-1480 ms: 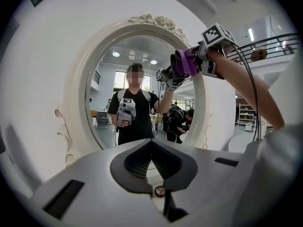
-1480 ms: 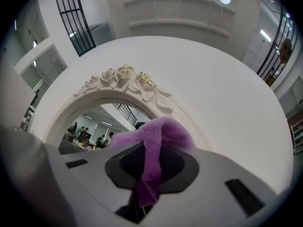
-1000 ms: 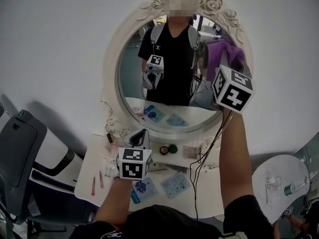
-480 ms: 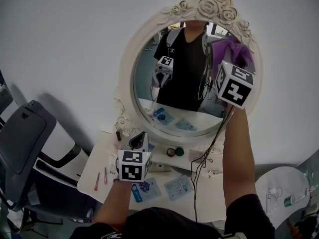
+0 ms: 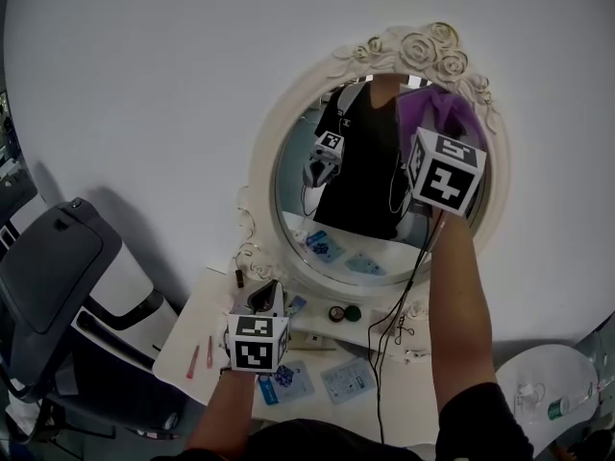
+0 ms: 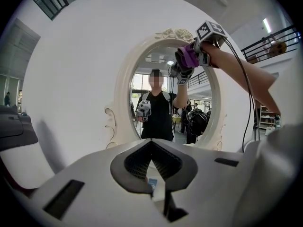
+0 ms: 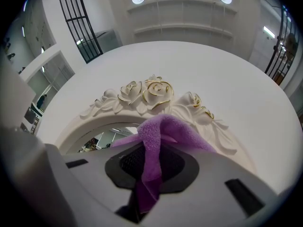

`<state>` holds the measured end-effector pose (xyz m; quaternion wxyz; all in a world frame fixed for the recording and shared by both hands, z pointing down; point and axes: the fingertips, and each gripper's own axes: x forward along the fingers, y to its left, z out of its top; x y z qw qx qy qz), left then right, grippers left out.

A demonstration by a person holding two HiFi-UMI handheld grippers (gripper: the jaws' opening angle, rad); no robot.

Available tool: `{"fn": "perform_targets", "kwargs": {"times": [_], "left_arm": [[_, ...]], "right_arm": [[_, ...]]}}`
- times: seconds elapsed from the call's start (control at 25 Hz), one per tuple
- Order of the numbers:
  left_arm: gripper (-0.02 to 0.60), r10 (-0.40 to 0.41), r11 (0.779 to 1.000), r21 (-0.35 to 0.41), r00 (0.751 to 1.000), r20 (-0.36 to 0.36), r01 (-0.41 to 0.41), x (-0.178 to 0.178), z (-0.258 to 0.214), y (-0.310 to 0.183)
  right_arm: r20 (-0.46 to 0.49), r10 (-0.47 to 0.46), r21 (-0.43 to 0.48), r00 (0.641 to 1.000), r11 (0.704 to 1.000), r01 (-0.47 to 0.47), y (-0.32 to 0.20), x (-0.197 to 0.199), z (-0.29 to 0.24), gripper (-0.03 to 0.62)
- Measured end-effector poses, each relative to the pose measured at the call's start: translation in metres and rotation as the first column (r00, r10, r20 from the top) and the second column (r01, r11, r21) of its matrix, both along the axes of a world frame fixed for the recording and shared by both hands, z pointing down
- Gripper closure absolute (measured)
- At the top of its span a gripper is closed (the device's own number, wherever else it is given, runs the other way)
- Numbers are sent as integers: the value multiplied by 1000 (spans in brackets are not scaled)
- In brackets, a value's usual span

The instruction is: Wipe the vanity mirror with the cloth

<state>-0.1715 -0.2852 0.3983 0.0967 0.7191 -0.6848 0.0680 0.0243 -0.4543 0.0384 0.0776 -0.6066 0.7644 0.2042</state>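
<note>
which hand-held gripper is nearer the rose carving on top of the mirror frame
Right. The right hand-held gripper, holding the purple cloth, is raised just below the rose carving; the left hand-held gripper sits low over the table, beneath the mirror.

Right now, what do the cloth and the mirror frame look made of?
Cloth: purple, fuzzy nap, hanging in limp folds; likely microfibre. Frame: cream, fairly matte, moulded roses with gold edging; could be resin, plaster or painted wood, can't tell which.
</note>
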Motion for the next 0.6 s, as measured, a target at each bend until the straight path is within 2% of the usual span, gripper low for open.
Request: {"fn": "perform_targets", "kwargs": {"times": [0.4, 0.6], "left_arm": [[584, -27, 1000, -3, 1000, 1, 27, -8, 2, 6], [584, -69, 998, -4, 998, 0, 69, -29, 3, 13]], "right_arm": [[-51, -36, 14, 998, 999, 37, 3, -38, -8, 540], [-72, -97, 18, 993, 995, 98, 8, -78, -4, 540]]}}
